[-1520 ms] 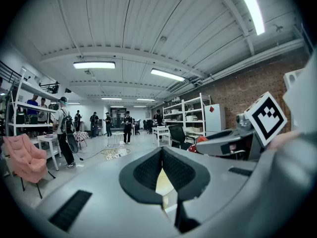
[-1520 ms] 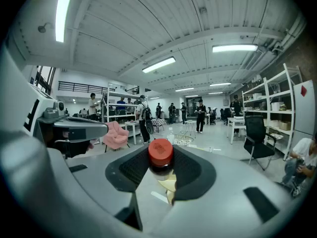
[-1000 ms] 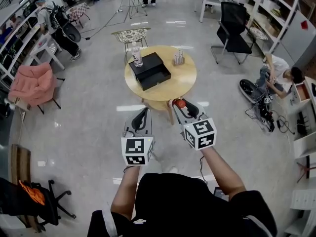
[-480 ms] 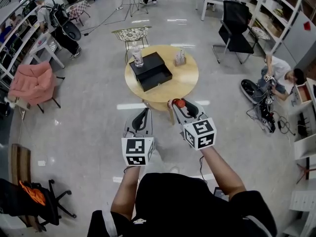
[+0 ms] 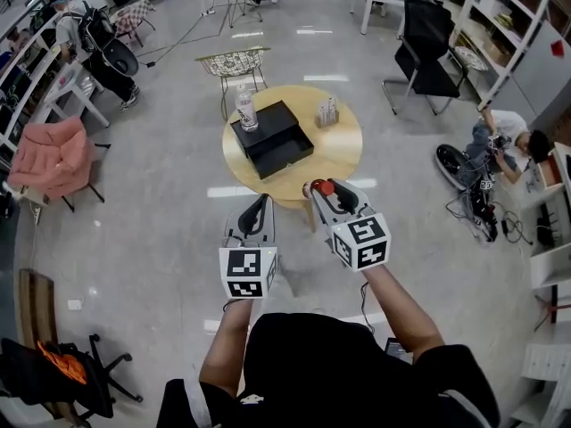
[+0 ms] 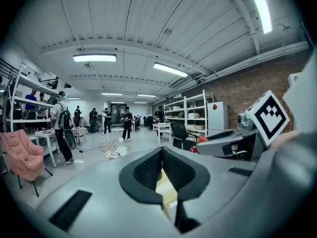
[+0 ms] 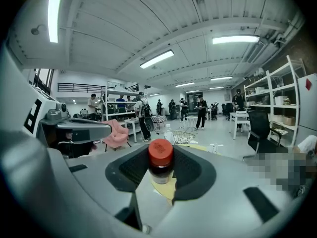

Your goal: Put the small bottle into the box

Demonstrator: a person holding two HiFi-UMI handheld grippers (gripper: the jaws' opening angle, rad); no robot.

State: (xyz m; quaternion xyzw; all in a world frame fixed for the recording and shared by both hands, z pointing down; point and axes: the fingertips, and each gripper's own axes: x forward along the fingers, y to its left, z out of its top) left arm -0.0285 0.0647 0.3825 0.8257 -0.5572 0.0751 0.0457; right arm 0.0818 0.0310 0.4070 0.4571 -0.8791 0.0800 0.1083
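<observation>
A round, light wooden table (image 5: 335, 154) stands on the glossy floor ahead of the person. On its left half lies a black rectangular box (image 5: 272, 136), reaching from near the far left edge in towards the middle. A clear plastic water bottle (image 5: 245, 107) stands upright at the box's far left corner, close to the table's far left edge. A small pale cluster (image 5: 326, 110) sits near the far right edge; it is too small to tell what it is.

Both claws are held out side by side, short of the table's near edge. The right gripper (image 5: 319, 188) has its tips at that near edge, well apart from the box. Its jaws stand fairly wide and clamp a small brown glass bottle with a red cap (image 5: 324, 186). In the right gripper view, that bottle (image 7: 160, 166) stands upright between the dark pads (image 7: 190, 170), with the cap above them.

The left gripper (image 5: 259, 201) hangs just beside the right one, over bare floor. In the left gripper view, its jaws (image 6: 161, 155) are closed together with nothing between them.
</observation>
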